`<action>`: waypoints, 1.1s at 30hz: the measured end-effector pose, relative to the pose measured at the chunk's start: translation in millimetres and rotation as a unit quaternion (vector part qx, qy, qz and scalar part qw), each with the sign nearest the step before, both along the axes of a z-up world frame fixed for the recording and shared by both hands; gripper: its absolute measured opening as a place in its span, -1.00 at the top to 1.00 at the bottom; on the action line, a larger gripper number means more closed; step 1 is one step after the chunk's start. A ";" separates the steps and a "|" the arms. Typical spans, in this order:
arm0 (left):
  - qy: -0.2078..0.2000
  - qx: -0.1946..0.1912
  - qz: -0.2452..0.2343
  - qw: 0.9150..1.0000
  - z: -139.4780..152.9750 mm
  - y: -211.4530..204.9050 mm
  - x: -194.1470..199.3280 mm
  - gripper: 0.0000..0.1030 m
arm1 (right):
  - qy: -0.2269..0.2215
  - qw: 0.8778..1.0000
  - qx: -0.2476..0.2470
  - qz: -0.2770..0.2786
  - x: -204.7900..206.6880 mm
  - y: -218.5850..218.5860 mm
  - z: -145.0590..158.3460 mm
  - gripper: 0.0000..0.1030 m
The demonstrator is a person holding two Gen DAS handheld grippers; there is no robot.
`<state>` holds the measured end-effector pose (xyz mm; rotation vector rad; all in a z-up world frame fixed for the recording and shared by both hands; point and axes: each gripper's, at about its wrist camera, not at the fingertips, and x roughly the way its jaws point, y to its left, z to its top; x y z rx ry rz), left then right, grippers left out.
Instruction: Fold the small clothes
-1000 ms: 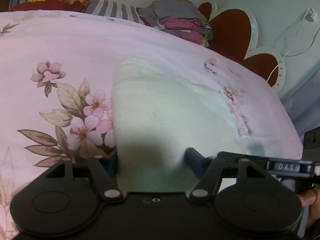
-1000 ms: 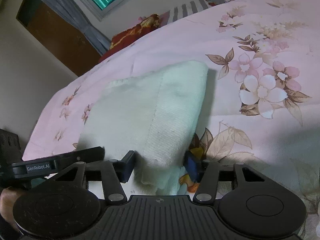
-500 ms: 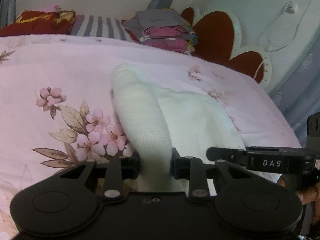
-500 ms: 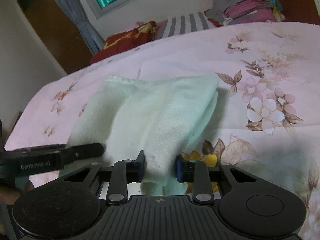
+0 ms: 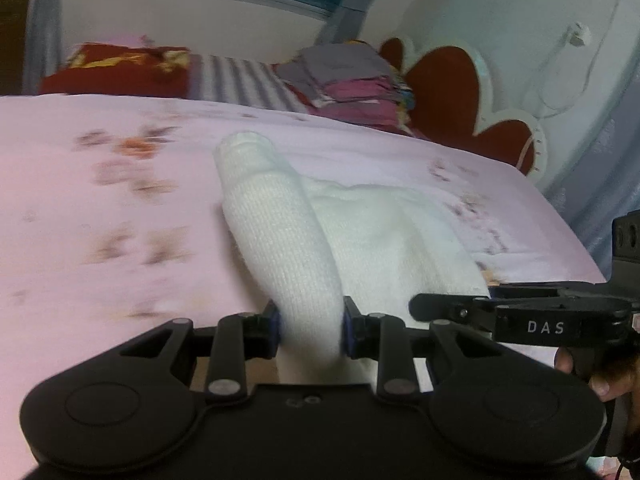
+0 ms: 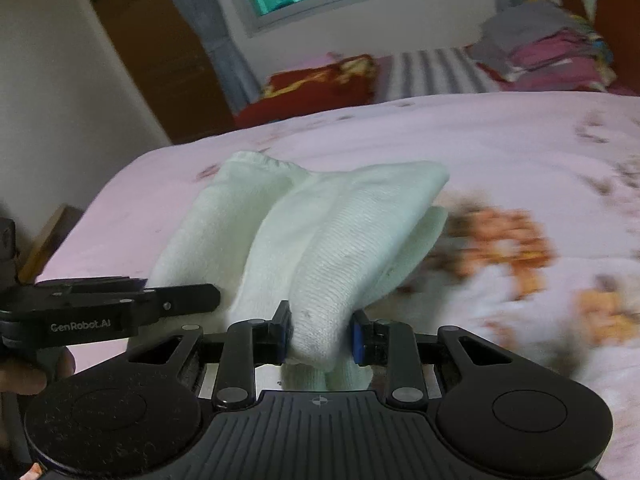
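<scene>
white knit garment (image 5: 296, 264), pinched at its near edge by left gripper (image 5: 310, 330) and right gripper (image 6: 320, 330), each clamped on a bunched corner, near edge lifted off pink floral bedsheet (image 5: 120, 216), likely for folding over. beyond: stack of folded clothes (image 5: 352, 88), red pillow (image 6: 320, 80), well apart; nothing blocking.

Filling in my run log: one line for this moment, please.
step: folding | left gripper: shut on white knitted garment | right gripper: shut on it | surface: pink floral bedsheet
</scene>
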<state>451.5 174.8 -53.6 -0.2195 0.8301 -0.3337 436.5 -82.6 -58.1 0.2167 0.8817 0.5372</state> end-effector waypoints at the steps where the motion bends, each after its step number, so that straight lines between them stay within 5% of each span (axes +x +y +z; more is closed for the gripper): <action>1: 0.001 0.003 0.006 1.000 0.3 16.9 -5.0 0.47 | 0.001 1.000 0.002 0.006 -1.9 17.2 -1.2 0.45; 8: 0.026 -0.009 0.038 0.999 -12.1 100.6 -13.7 0.44 | 0.009 0.999 0.011 0.044 -6.6 122.0 -16.9 0.45; 10: 0.045 -0.014 0.038 0.998 -30.2 109.6 -7.2 0.30 | 0.012 0.999 0.003 0.037 1.5 135.1 -25.6 0.45; 12: 0.067 -0.011 0.052 0.996 -52.3 117.0 -4.5 -0.09 | 0.018 0.999 -0.034 0.028 10.5 142.1 -41.4 0.45; 13: 0.060 -0.032 0.058 0.996 -59.0 122.8 -8.0 -0.09 | 0.029 0.998 -0.054 0.020 14.8 140.6 -53.6 0.45; 16: 0.055 -0.045 0.052 0.996 -59.7 130.3 -11.9 -0.09 | 0.061 0.998 -0.005 -0.002 19.5 125.8 -65.8 0.45; 24: -0.043 -0.036 0.036 0.998 -13.9 145.6 -4.1 0.13 | -0.012 0.999 -0.040 -0.008 7.6 125.9 -30.2 0.43; 30: -0.023 -0.016 -0.008 1.000 -30.5 115.8 31.3 0.33 | -0.035 0.998 -0.060 0.009 31.3 157.8 -22.7 0.46; 33: 0.001 -0.019 -0.021 1.000 -51.1 109.9 29.0 0.35 | -0.017 0.991 -0.133 0.016 45.4 171.9 -47.9 0.67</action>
